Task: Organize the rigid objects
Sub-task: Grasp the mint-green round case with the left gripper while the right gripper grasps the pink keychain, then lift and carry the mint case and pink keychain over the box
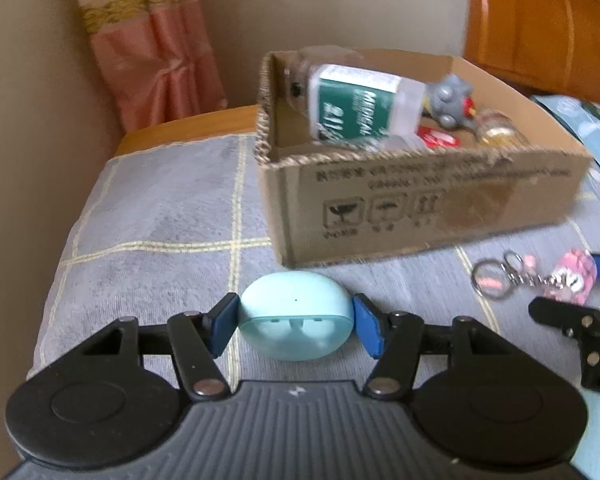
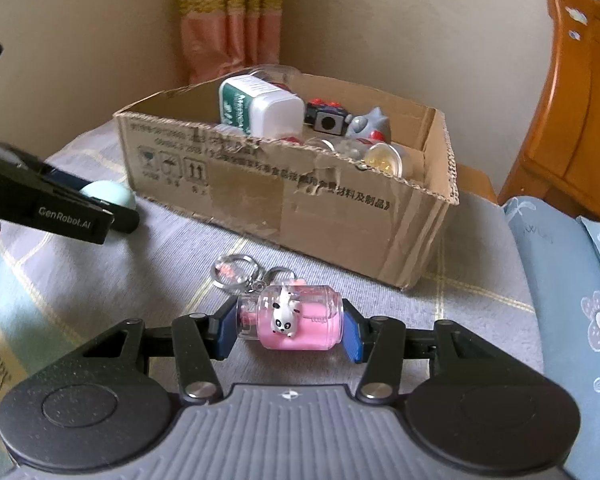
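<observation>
My left gripper point(image 1: 296, 326) is shut on a pale blue earbud case point(image 1: 296, 314), just above the grey checked cloth. My right gripper point(image 2: 290, 330) is shut on a clear keychain jar point(image 2: 296, 322) with pink filling and a small panda figure; its key rings point(image 2: 236, 270) lie on the cloth ahead. The cardboard box point(image 1: 420, 204) stands beyond both grippers and holds a green-labelled bottle point(image 1: 356, 106), a grey toy figure point(image 1: 450, 98), a small gold-filled jar point(image 1: 500, 132) and other items. The box also shows in the right wrist view point(image 2: 300, 216).
The cloth-covered surface point(image 1: 152, 216) ends at the left, near a beige wall and a pink curtain point(image 1: 156, 52). An orange wooden headboard point(image 2: 572, 112) and blue floral bedding point(image 2: 580, 300) lie to the right. The left gripper's body point(image 2: 48, 204) sits at the left of the right view.
</observation>
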Tool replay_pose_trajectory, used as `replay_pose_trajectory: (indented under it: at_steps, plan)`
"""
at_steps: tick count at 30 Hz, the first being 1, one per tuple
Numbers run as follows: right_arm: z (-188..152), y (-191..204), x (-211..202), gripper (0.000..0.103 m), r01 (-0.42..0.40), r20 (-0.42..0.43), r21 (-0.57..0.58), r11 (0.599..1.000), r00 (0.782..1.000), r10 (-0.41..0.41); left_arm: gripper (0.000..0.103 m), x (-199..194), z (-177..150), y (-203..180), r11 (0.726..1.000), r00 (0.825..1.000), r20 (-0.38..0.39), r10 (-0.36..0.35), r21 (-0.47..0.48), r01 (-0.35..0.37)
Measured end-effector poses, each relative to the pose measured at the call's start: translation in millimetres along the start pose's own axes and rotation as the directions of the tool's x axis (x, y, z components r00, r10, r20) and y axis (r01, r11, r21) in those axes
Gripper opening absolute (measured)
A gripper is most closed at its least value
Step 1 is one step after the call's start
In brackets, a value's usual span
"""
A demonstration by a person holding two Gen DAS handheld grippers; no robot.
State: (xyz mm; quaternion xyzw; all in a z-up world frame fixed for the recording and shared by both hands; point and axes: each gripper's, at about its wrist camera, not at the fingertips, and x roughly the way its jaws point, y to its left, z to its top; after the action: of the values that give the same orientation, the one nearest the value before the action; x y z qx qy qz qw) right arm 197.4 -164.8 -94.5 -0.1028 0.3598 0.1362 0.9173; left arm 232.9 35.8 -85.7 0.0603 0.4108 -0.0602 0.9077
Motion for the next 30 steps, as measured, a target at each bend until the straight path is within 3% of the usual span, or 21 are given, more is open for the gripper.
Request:
replay_pose_trajectory:
  at_steps: [14,24,30]
  plan:
    - [-1,-17,-49,0.056,-0.091,-0.051,-0.057,0.994,0.995,0.089,0.060,-41,0,7,0.982,0.988,-0.080,-0.128,0.130,0.138]
    - [27,-31,-78,0.056,-0.130,-0.037,-0.080,0.988,0.991,0.128,0.060,-71,32,-11,0.949,0.977,-0.092,-0.191,0.238,0.208]
    - [54,-44,-87,0.056,-0.112,0.019,-0.079,0.991,0.993,0.114,0.060,-80,59,-24,0.936,0.976,-0.053,-0.211,0.276,0.218]
